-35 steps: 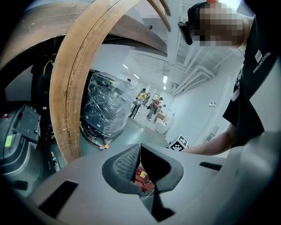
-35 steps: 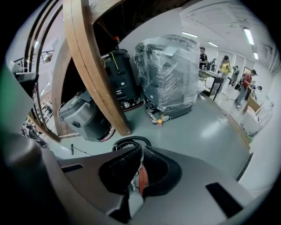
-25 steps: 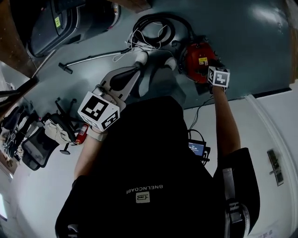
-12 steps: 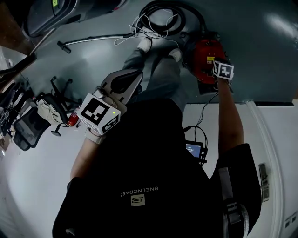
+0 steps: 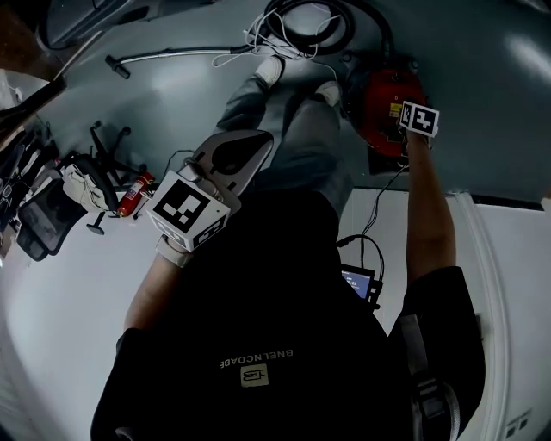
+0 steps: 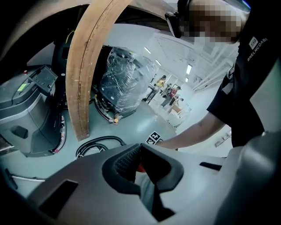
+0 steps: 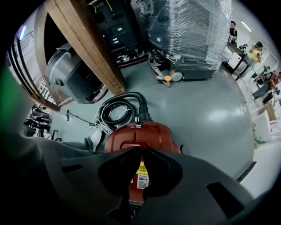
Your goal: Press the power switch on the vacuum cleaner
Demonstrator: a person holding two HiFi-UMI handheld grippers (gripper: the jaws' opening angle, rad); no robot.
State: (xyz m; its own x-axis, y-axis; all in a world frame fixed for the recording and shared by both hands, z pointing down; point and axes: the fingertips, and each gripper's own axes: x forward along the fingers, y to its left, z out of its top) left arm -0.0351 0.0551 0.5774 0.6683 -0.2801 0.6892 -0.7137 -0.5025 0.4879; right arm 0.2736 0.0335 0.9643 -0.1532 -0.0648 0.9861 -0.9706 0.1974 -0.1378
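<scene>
The red vacuum cleaner (image 5: 383, 102) stands on the grey floor, right of the person's legs, with a black hose (image 7: 139, 102) leaving its far end. My right gripper (image 7: 141, 150) is shut and empty, its tips low over the vacuum's red top (image 7: 139, 133) above a yellow label (image 7: 141, 168). Whether the tips touch the casing is hidden. In the head view only its marker cube (image 5: 419, 118) shows, at the vacuum's right edge. My left gripper (image 6: 139, 147) is shut and empty, held up by the person's knee (image 5: 293, 138), away from the vacuum.
A coiled black hose (image 5: 310, 24) and white cable lie beyond the vacuum; a metal wand (image 5: 172, 55) lies left. A fire extinguisher (image 5: 133, 195) and office chair (image 5: 60, 207) are far left. A wooden beam (image 7: 83, 48), grey machine (image 7: 72, 77) and film-wrapped pallet (image 7: 189, 30) stand behind.
The head camera has shifted, sliding the scene up and right. The right gripper's cube has crept slightly further onto the vacuum. The left gripper has held its place by the knee.
</scene>
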